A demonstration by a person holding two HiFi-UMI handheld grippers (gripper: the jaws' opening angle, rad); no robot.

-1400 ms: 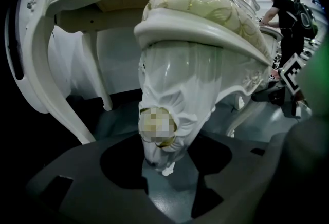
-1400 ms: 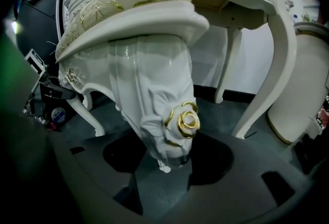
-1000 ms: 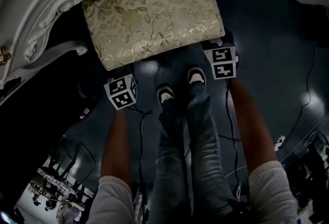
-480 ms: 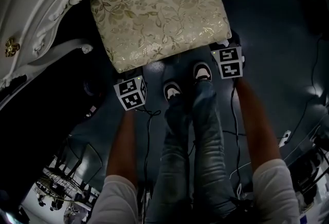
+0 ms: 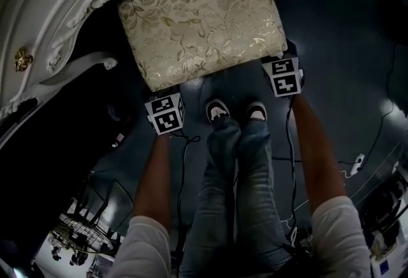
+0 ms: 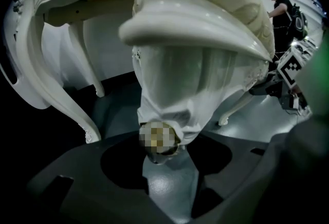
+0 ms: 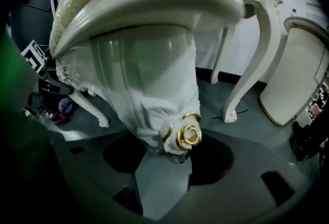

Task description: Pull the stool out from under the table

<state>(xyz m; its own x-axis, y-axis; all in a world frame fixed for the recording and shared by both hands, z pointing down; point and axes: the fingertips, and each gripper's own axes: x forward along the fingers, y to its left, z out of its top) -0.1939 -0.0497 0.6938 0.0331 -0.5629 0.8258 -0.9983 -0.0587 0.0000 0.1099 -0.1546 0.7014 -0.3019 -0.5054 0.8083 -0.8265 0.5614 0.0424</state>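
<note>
A: Stool (image 5: 201,15) count, position?
B: One; far end beside rim of white tabletop (image 5: 44,2).
A: Tongs?
B: Two: left tongs (image 6: 159,153) clamped on one front stool leg, right tongs (image 7: 177,153) on the other.

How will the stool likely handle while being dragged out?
Probably rigid: the stool has a carved frame and should move whole. Wide seat over splayed legs, so tipping seems unlikely. Glossy legs might slip in the left tool and right tool.
</note>
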